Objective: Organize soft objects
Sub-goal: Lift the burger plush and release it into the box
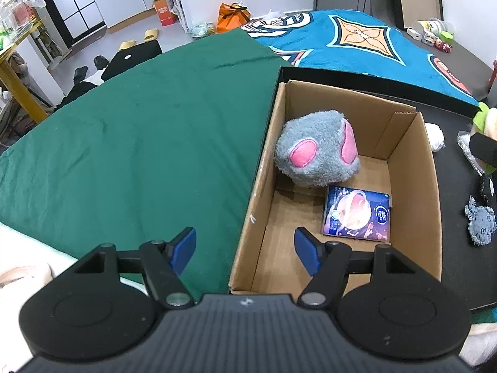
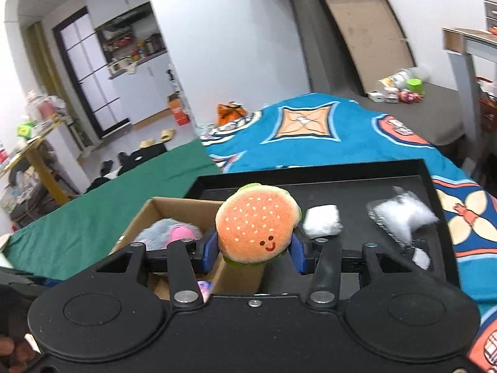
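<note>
A cardboard box (image 1: 413,168) stands on a black tray (image 1: 459,217). Inside it lie a grey plush with pink patches (image 1: 316,152) and a blue tissue pack (image 1: 357,211). My left gripper (image 1: 245,251) is open and empty over the box's near left wall. My right gripper (image 2: 253,253) is shut on a burger plush (image 2: 257,227) with a smiling face, held above the box's right wall (image 2: 239,275). The grey plush (image 2: 167,233) shows behind it. The burger plush also shows at the right edge of the left wrist view (image 1: 489,118).
On the tray lie a white soft wad (image 2: 321,220), a clear bag of white stuffing (image 2: 400,214) and a small grey plush (image 1: 481,220). A green cloth (image 1: 139,143) lies left of the box; a blue patterned blanket (image 1: 357,37) lies behind.
</note>
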Demonstrator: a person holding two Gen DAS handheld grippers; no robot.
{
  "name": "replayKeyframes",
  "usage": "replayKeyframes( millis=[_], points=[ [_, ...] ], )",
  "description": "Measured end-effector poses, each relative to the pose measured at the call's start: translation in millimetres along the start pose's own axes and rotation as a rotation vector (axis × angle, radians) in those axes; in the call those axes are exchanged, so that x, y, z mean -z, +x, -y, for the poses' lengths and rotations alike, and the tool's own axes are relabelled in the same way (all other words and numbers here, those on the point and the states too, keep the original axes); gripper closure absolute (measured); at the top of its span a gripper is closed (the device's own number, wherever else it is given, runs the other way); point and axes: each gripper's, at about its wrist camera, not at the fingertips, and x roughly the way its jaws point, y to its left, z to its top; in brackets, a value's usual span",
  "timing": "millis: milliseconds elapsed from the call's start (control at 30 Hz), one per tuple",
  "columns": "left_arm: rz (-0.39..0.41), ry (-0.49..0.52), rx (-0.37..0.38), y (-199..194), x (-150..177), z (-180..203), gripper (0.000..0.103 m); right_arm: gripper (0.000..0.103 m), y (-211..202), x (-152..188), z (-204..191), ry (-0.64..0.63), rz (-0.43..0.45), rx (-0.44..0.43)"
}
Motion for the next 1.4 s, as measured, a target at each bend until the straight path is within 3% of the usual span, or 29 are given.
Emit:
replayKeyframes(
  millis=[333, 533, 1000, 1100, 1167, 1400],
  points=[
    [0.011, -0.024, 0.049, 2, -2, -7, 0.038, 0.057, 0, -2, -19, -0.036, 0.001, -0.128],
    [0.016, -0.031, 0.07, 4, 0, -10, 0.042, 0.057, 4, 1, -32, -0.069, -0.012, -0.148],
    [0.007, -0.077, 0.158, 15, 4, -23, 0.083, 0.056, 20, 6, -58, -0.149, -0.038, -0.131],
    [0.008, -0.088, 0.173, 16, 5, -25, 0.087, 0.049, 28, 3, -65, -0.173, -0.044, -0.113],
    [0.009, -0.089, 0.18, 16, 5, -26, 0.087, 0.036, 32, 2, -68, -0.186, -0.045, -0.103],
    [0.014, -0.094, 0.186, 16, 3, -27, 0.087, 0.031, 31, 6, -62, -0.178, -0.074, -0.033]
  ],
)
